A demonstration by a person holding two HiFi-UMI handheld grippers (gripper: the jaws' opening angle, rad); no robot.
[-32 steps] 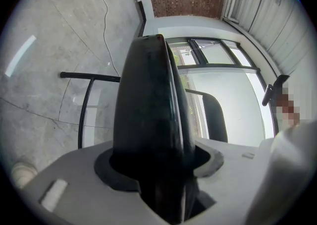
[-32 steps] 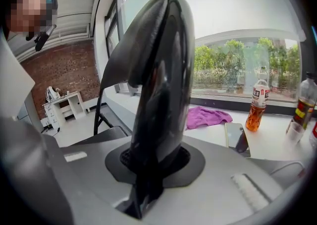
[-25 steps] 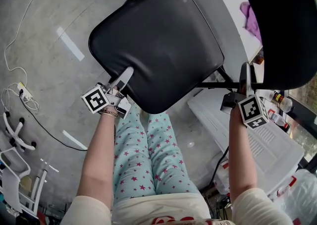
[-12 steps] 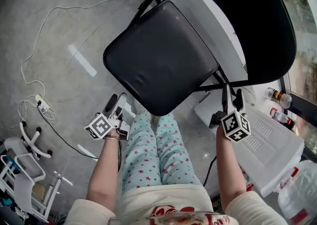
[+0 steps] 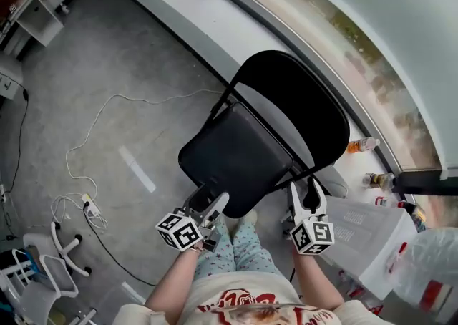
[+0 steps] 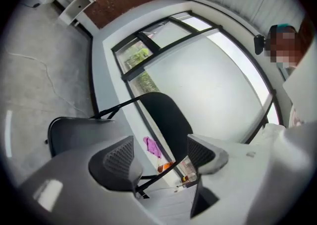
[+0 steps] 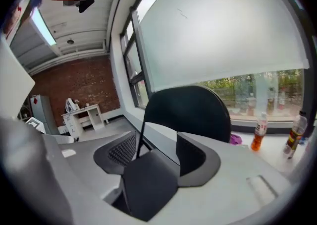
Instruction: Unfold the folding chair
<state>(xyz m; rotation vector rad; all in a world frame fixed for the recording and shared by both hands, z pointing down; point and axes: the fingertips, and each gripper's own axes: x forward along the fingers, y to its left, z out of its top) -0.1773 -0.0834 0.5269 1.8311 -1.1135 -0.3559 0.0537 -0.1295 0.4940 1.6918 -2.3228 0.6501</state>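
The folding chair (image 5: 240, 162) is showing a smooth, padded black seat with a dull sheen, a matt black backrest (image 5: 293, 98) and thin black-painted metal tubes (image 5: 226, 99). The floor (image 5: 107, 80) is looking like bare grey concrete, faintly mottled. The left claw (image 5: 212, 202) and right claw (image 5: 304, 189) are showing smooth matt grey plastic, with finely ribbed dark pads (image 6: 116, 157). The storage bin (image 5: 365, 234) is looking like translucent white plastic.

A black folding chair (image 5: 266, 136) stands opened out on a grey concrete floor (image 5: 107, 80), its padded seat (image 5: 236, 159) down and roughly level. Its rounded backrest (image 5: 297, 98), carried on a thin black frame, faces away from a low white window ledge (image 5: 172, 8).
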